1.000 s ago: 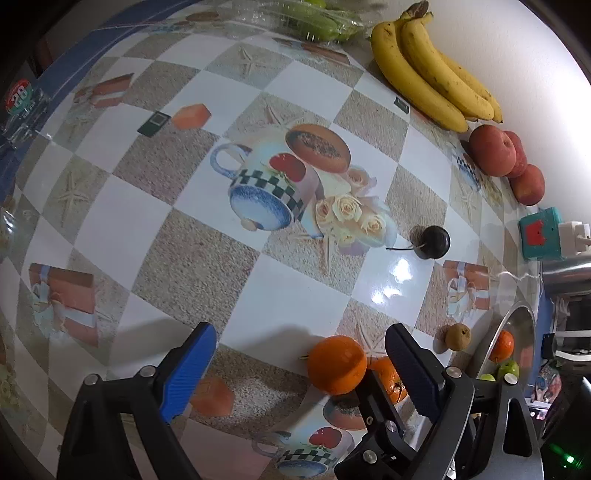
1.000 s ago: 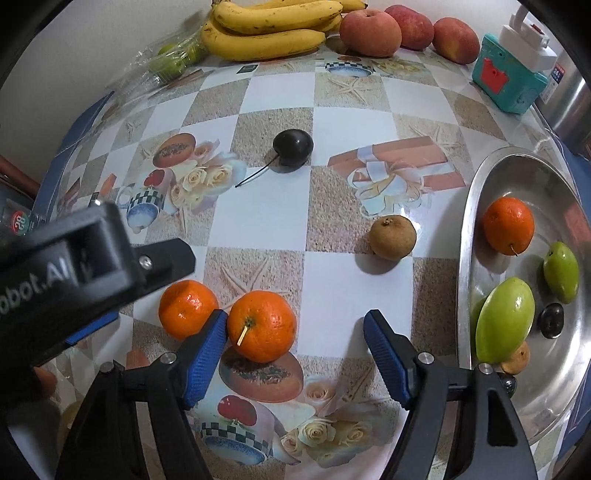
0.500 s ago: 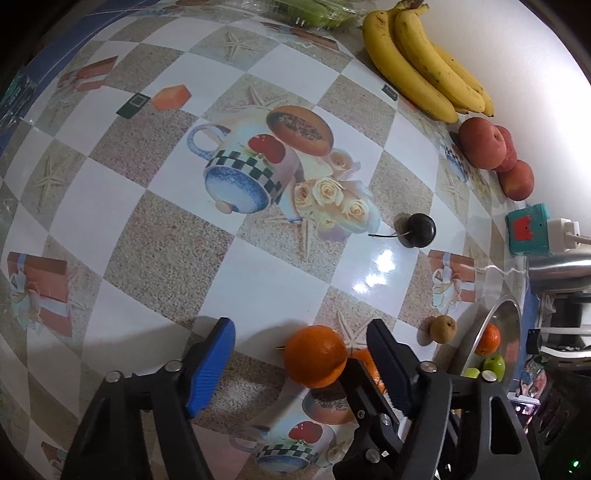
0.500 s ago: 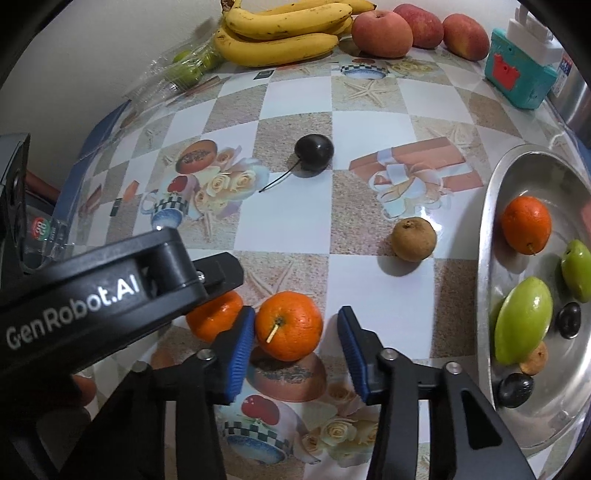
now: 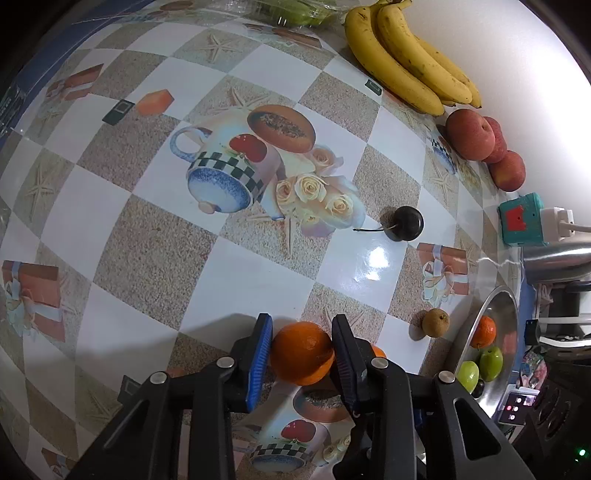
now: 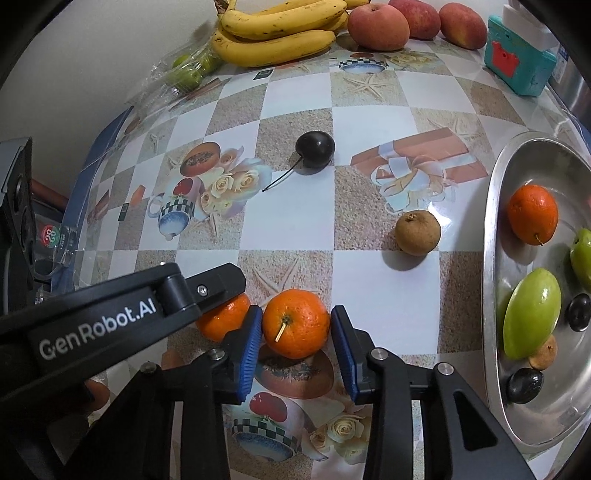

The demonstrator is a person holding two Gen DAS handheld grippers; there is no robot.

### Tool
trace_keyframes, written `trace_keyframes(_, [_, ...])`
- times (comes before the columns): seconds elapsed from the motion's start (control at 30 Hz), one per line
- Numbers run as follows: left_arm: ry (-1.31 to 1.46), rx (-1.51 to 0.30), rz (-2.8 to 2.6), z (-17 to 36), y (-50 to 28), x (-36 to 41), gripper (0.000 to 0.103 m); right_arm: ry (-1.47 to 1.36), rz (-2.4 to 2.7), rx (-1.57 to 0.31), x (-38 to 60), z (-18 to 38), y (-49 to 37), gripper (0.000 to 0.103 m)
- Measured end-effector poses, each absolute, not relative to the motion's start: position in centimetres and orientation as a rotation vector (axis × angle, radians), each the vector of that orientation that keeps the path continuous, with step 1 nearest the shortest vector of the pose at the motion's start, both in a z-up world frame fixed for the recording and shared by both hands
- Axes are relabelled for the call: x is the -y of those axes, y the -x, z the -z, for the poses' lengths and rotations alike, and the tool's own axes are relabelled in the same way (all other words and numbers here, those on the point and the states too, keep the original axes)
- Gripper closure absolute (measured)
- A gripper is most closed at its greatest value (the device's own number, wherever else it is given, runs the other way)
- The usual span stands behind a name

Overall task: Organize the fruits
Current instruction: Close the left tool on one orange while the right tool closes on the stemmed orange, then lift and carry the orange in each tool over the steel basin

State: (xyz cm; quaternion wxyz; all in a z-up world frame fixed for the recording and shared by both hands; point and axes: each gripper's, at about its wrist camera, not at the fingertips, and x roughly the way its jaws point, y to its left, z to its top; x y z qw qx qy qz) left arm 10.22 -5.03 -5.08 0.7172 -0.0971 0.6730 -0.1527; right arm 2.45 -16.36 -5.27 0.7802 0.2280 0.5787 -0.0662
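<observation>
Two oranges lie side by side on the patterned tablecloth. My left gripper [image 5: 301, 356] points steeply down with its jaws closing on one orange [image 5: 301, 345], and both blue pads lie against its sides. The second orange [image 5: 378, 350] peeks out behind the right finger. In the right wrist view my right gripper [image 6: 297, 345] is closing on the stemmed orange [image 6: 295, 321], and its pads meet the peel. The left tool's black body [image 6: 110, 321] covers part of the other orange [image 6: 225, 319]. Both oranges rest on the table.
A steel tray [image 6: 491, 221] at the right holds an orange, green fruits and small dark ones. A brown round fruit [image 6: 417, 232] and a dark stemmed fruit [image 6: 315, 149] lie loose. Bananas [image 6: 277, 37], red apples [image 6: 378, 27], a bag of green fruit [image 6: 188, 70] and a teal box [image 6: 517, 61] line the wall.
Both pairs of jaws have narrowed from wide apart to tight against their oranges. The hands have hardly shifted, and the oranges stay where they were.
</observation>
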Motion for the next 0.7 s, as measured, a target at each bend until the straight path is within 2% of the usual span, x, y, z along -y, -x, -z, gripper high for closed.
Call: trace_keyframes(0.7, [0.247,-1.440,0.336,4.0,-11.1,4.1,0.070,-0.539,0.159,-1.235,17.4,4.7,-1.8,0.066])
